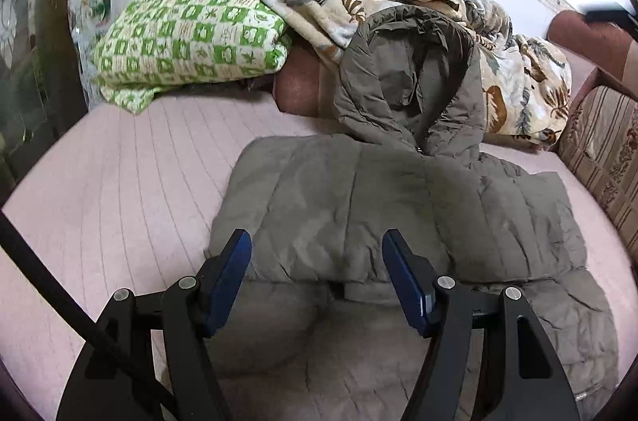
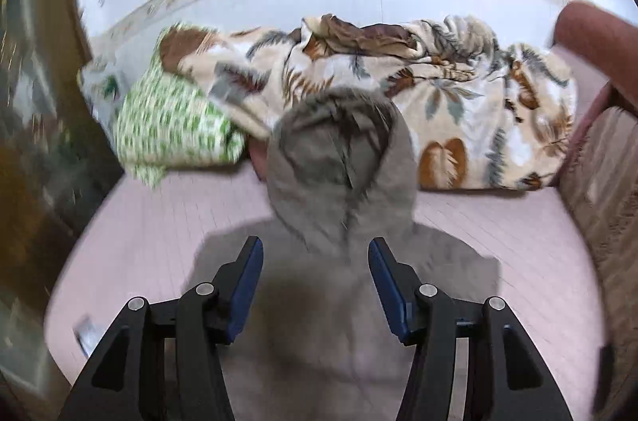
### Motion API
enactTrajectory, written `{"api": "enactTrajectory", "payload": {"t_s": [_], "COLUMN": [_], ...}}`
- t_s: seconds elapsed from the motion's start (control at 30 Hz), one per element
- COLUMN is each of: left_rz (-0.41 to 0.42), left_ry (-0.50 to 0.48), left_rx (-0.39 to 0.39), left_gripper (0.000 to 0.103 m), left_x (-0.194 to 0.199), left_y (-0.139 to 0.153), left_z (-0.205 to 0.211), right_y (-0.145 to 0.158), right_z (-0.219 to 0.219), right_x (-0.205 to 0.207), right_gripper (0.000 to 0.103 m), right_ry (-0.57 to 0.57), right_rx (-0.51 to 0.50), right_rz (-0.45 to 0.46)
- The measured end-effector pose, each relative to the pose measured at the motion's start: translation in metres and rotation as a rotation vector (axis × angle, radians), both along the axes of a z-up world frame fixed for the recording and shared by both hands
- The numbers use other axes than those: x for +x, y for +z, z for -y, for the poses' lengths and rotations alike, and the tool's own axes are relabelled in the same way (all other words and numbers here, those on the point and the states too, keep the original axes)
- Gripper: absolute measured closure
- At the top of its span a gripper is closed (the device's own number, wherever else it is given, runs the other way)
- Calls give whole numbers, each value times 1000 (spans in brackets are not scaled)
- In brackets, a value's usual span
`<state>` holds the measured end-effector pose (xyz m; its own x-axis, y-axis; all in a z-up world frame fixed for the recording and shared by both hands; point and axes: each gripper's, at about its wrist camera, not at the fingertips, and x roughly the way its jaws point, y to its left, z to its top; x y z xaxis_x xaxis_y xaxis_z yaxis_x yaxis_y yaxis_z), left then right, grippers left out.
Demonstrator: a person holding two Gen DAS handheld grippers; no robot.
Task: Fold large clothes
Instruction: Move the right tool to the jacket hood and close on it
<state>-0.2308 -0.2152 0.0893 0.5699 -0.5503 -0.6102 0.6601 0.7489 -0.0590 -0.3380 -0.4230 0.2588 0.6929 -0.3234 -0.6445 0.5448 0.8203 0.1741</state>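
Observation:
A grey-olive padded jacket (image 1: pixel 359 197) lies folded on the pink bed sheet (image 1: pixel 119 189), its hood (image 1: pixel 414 70) propped against the bedding behind. My left gripper (image 1: pixel 317 245) hovers open just above the jacket's near part, with nothing between its blue pads. In the right wrist view, which is blurred, the same jacket (image 2: pixel 339 281) lies below with its hood (image 2: pixel 339 158) pointing away. My right gripper (image 2: pixel 315 253) is open above it, clear of the fabric, and holds nothing.
A green-and-white checked quilt (image 1: pixel 187 42) and a leaf-patterned blanket (image 1: pixel 518 82) are heaped along the white wall. A striped cushion (image 1: pixel 602 158) and a reddish bolster (image 1: pixel 590 34) border the bed on the right. Dark furniture (image 2: pixel 40 142) stands at the left.

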Motion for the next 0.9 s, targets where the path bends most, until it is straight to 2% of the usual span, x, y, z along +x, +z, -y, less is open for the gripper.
{"api": "enactTrajectory", "payload": {"t_s": [0.03,0.1,0.17,0.27,0.33,0.4,0.47,0.53,0.6,0.7,0.77,0.9], "left_rz": [4,-2,-3,12,15,12,-1,-40,-59,-68,-84,-100], "left_ry": [-6,-23,-43,-59,-74,-85,-83,-84,-87,-86,-83,-78], "left_rx": [5,8,15,26,36,44,48,46,42,51,55,48], "left_gripper": [36,36,36,36,36,35,35,35,36,36,35,35], "left_x": [0,1,0,-3,-4,-4,-1,2,3,5,9,10], "left_y": [-1,-3,-4,-6,-10,-13,-17,-22,-26,-31,-36,-39], "left_z": [2,4,7,12,16,19,20,22,23,27,29,29], "right_y": [3,7,6,4,3,1,-8,-12,-19,-25,-32,-46], "right_z": [9,24,43,82,107,127,147,158,174,181,187,194], "right_x": [12,49,78,112,137,157,179,190,204,218,226,240], "right_gripper": [44,44,44,43,42,30,30,30,30,30,30,32], "right_ry": [-20,-37,-45,-84,-101,-92,-76,-73,-14,7,60,54], "right_rx": [-3,-86,-123,-103,-126,-140,-133,-159,-105,-179,-134,-176], "right_rz": [4,-37,-67,-56,-60,-74,-106,-122,-129,-160,-161,-212]}}
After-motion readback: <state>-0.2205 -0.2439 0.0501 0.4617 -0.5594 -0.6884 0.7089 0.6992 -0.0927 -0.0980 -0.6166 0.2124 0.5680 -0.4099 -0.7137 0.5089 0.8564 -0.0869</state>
